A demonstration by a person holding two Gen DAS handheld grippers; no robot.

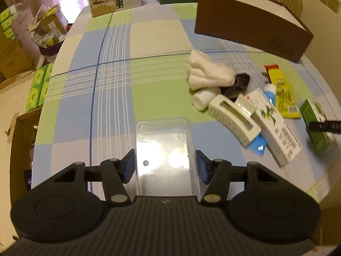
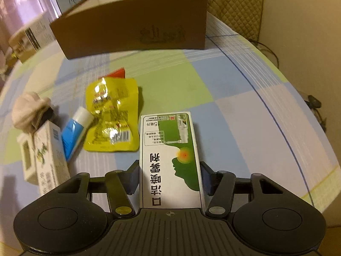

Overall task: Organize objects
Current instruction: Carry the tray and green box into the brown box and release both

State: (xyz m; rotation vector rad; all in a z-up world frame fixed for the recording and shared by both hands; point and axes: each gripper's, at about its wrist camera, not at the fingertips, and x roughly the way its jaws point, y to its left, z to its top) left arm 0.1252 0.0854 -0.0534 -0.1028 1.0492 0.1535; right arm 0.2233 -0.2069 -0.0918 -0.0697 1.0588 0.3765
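Green-and-white spray box sits between the right gripper pads, which press both long sides; left gripper clamps a clear plastic container over the checked tablecloth; lift the box straight (avoid twisting), clearing the yellow pouch beside it.

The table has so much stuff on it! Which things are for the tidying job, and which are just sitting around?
For the job:
- clear plastic box, in the left gripper
- green and white carton, in the right gripper
- yellow packet
- blue tube
- white cloth

Just lying about:
- brown cardboard box
- green tissue packs
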